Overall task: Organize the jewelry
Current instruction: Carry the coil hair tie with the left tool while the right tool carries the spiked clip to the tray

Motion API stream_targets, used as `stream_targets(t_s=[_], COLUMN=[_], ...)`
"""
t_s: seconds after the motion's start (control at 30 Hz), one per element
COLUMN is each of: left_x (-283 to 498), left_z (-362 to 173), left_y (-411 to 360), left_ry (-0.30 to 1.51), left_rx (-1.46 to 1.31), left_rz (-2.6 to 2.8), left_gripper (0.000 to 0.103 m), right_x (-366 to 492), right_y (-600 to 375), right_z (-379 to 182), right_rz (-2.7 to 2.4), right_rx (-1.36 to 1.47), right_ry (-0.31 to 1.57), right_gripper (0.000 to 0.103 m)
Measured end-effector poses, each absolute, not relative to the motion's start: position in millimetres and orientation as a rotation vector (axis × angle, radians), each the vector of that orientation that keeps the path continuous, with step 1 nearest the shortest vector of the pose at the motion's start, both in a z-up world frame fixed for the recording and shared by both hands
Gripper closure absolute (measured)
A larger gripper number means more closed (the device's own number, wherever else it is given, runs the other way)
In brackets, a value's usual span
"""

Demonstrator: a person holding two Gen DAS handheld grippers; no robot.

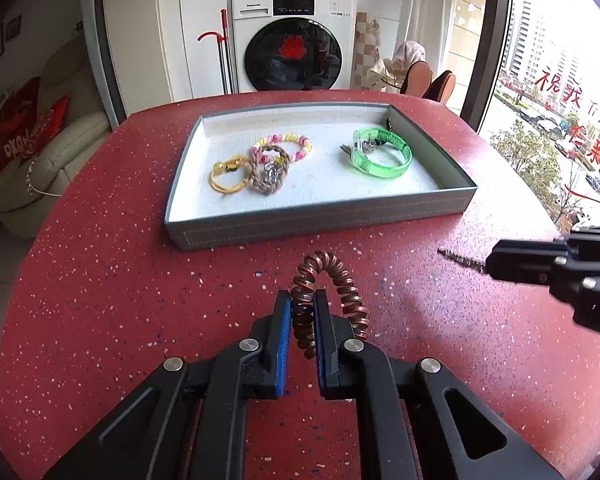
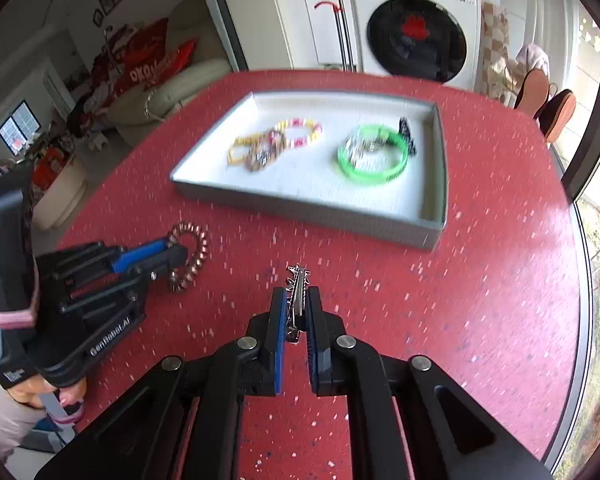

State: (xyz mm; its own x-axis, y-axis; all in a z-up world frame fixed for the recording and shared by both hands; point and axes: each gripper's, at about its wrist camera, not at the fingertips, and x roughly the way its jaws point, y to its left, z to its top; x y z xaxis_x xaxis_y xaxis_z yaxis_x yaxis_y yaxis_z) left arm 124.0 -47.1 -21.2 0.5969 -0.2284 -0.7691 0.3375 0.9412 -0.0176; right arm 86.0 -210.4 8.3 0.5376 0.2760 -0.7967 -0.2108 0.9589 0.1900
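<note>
Two grippers work over the red tabletop (image 1: 100, 300). Left gripper (image 1: 303, 308) pinches a copper spiral bracelet (image 1: 328, 280); right gripper (image 2: 296, 308) is pressed onto a thin spiky silver piece (image 2: 297, 284). Both sit near the tray's front wall. Grey tray (image 1: 320, 228) holds green bangle (image 1: 382, 158), beaded bracelet (image 1: 296, 142), braided ring (image 1: 270, 172), yellow ring (image 1: 224, 178).

We see the tray (image 1: 320, 228) sitting on the desk (image 1: 100, 300), with three bracelets (image 1: 256, 168) overlapping in its left half and a bangle (image 1: 382, 156) in its right. Before the tray, the coil hair tie (image 1: 328, 300) lies left and the hair clip (image 2: 296, 304) right.
</note>
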Motion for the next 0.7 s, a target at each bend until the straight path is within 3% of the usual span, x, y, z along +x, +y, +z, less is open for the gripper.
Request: stream_targets(t_s=[0.4,0.7], left_x=[162,205], left_z=[8,12], left_y=[-42,-52], left_ry=[0.82,0.815], left_rx=[0.087,0.079], left_rz=[-0.297,-0.283], left_gripper=[0.074,0.074], right_x=[136,174], right_y=[-226,-229], right_z=[39,21], right_rz=[0.267,0.265], right_rx=[0.1,0.116], right_ry=[0.891,0.921], right_gripper=[0.093,0.093])
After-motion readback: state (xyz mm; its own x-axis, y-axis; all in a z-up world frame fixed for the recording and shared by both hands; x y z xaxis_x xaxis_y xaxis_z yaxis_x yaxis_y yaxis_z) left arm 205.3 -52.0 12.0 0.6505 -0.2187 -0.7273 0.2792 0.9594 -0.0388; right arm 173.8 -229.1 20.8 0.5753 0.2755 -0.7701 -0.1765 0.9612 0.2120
